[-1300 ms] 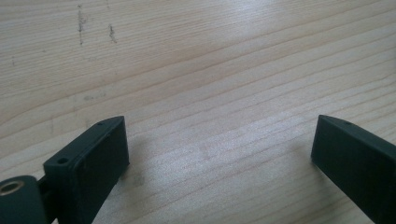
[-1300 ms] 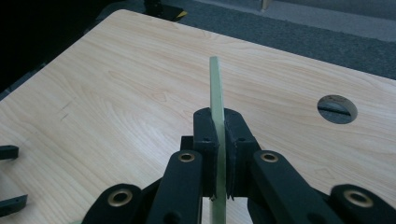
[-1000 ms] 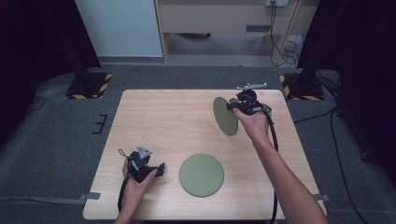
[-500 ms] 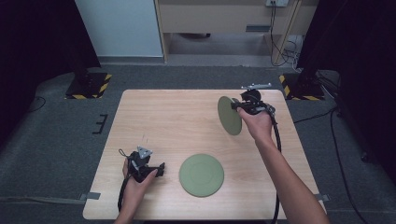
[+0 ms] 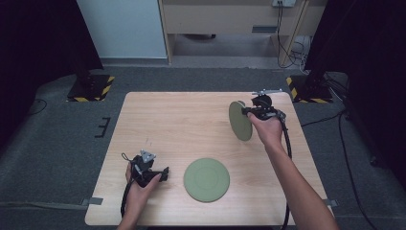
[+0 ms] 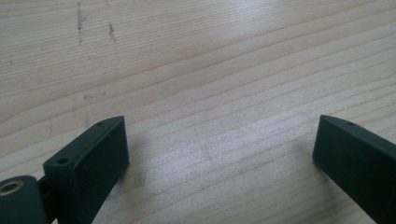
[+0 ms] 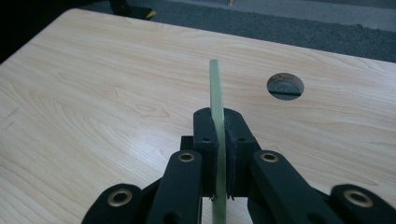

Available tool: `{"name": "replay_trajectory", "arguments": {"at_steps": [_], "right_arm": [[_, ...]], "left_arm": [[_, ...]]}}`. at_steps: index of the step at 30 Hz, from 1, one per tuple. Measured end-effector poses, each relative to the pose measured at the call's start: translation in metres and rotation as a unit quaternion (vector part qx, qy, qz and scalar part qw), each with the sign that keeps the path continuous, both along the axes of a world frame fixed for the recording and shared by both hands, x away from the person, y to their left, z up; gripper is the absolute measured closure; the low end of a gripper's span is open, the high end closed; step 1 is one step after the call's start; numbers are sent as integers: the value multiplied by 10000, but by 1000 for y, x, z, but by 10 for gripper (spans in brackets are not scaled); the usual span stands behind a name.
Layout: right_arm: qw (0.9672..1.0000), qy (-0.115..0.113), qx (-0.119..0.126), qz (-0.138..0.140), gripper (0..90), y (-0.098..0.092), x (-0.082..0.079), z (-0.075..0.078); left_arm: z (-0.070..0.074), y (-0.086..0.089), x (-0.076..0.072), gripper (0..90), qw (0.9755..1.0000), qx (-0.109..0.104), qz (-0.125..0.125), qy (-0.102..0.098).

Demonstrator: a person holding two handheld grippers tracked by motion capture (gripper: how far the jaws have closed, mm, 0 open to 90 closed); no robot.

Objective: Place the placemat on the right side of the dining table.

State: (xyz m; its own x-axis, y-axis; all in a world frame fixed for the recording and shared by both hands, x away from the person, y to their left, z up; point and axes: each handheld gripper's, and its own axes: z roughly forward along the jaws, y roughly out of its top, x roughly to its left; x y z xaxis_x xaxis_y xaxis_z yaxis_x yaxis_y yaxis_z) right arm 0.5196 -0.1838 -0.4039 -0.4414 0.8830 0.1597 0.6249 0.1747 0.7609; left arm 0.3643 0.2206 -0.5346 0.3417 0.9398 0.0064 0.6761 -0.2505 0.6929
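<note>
Gripping a green plate (image 5: pixel 240 120) on edge in the right gripper (image 5: pixel 250 112), jaws clamped on its rim, lifted above the far right part of the table (image 5: pixel 182 120). Resting the left gripper (image 5: pixel 163 173) near the front left, jaws spread wide, beside a second plate (image 5: pixel 206 179) lying flat.

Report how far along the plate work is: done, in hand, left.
Done, as it looks: one green plate lies flat near the front edge of the table. In hand: the right gripper is shut on the second green plate, held on edge above the table, its rim pinched between the fingers. Left: probably setting it down, perhaps on the flat one. The left gripper is open and holds nothing.
</note>
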Motion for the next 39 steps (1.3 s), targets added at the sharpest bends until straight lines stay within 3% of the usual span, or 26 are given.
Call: {"name": "replay_trajectory", "arguments": {"at_steps": [39], "right_arm": [[9995,99,-223,-220,858,-50,4,-7]], "left_arm": [[1,6,0,36,9998,-45,174,-89]]}}
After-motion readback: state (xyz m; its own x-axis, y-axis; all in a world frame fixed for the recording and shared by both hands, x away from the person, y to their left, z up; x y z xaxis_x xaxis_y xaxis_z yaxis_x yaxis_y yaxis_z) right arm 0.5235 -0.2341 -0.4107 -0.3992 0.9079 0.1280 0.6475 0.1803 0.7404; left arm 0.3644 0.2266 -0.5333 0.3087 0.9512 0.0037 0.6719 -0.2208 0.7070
